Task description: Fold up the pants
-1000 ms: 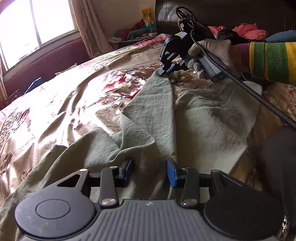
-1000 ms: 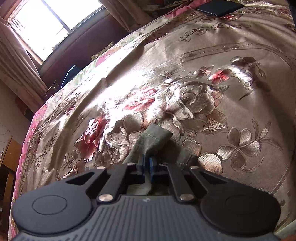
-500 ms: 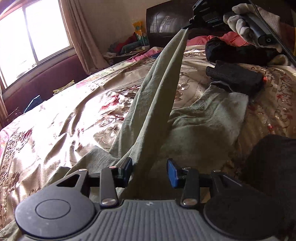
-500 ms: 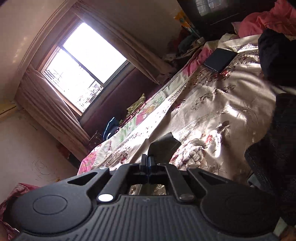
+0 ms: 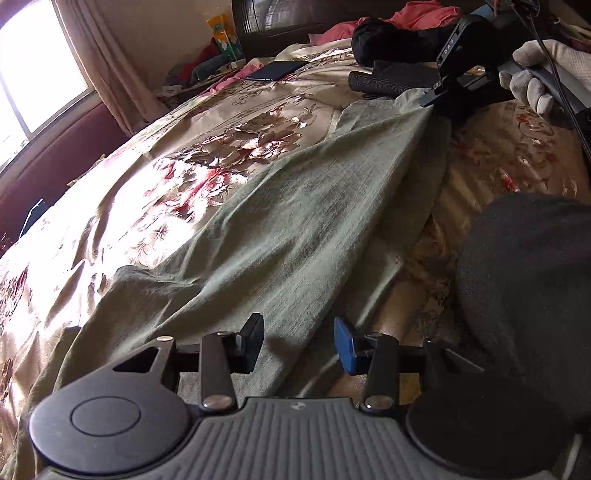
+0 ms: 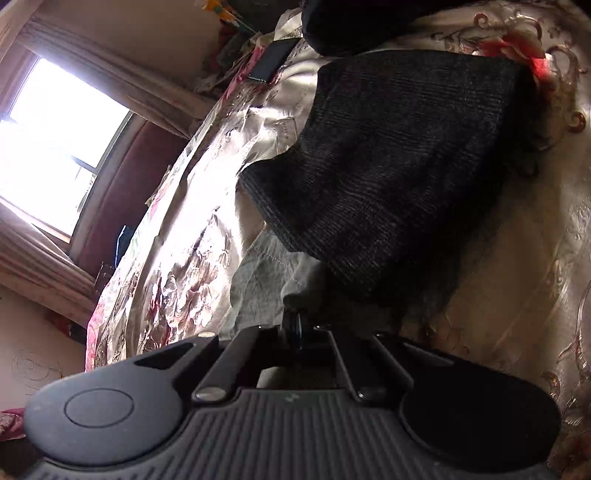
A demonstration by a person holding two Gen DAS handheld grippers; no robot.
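Observation:
The grey-green pants (image 5: pixel 288 221) lie spread on the floral bedspread (image 5: pixel 229 110), one leg laid over the other. My left gripper (image 5: pixel 299 343) is open low over the near end of the pants, with cloth between its fingers. My right gripper (image 5: pixel 430 99) is shut on the leg's hem at the far right. In the right wrist view the gripper (image 6: pixel 295 326) is shut on the pale hem (image 6: pixel 266 280).
A folded dark knit garment (image 6: pixel 399 177) lies just beyond the held hem, also in the left wrist view (image 5: pixel 391 79). A black cloth pile (image 5: pixel 391 40), pink clothes (image 5: pixel 424 14) and a dark phone (image 5: pixel 277 70) sit further back. A dark rounded shape (image 5: pixel 524 273) is at near right.
My right gripper lifted the pant leg's hem high, carried it to the right and brought it down over the other leg. My left gripper stayed open at the near end.

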